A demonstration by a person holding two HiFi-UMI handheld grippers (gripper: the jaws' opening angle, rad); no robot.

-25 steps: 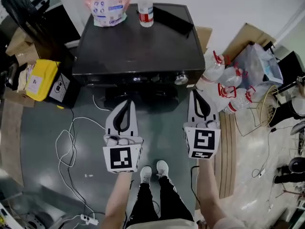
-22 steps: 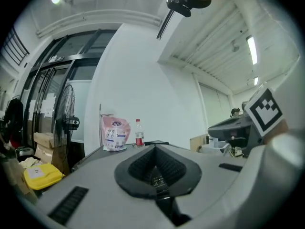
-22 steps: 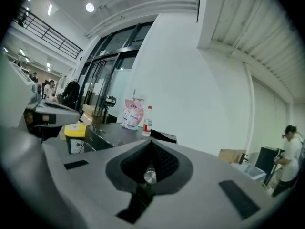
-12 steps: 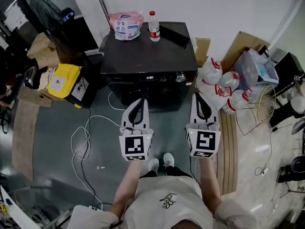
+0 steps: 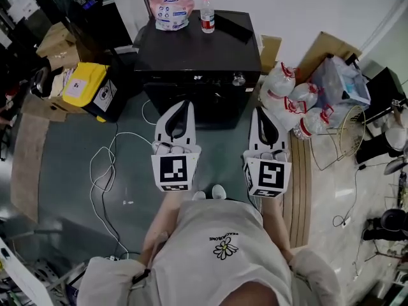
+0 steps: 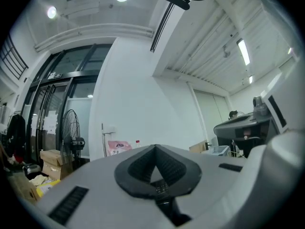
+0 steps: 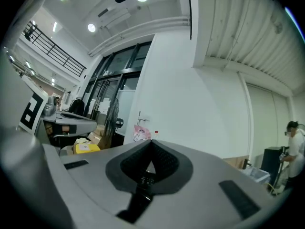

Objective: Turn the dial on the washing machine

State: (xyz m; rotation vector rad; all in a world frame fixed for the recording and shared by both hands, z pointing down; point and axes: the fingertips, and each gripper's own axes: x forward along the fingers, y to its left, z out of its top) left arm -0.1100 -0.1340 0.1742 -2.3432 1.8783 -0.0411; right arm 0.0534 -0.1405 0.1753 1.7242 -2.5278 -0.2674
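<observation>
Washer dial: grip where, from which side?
Best grip the dial by its round rim, jaws on opposite sides, coming in from the front. It is a round knob standing out of the washing machine front panel at its right end, nearest the right gripper.

Plenty of open floor (image 5: 220,150) straight up to the washing machine (image 5: 191,50) front. Tighter by the dial (image 5: 238,79) though: water jugs (image 5: 282,83) piled just right of that corner. Yellow box (image 5: 80,88) near the left side, loose cables (image 5: 102,171) sprawled over the floor left.
</observation>
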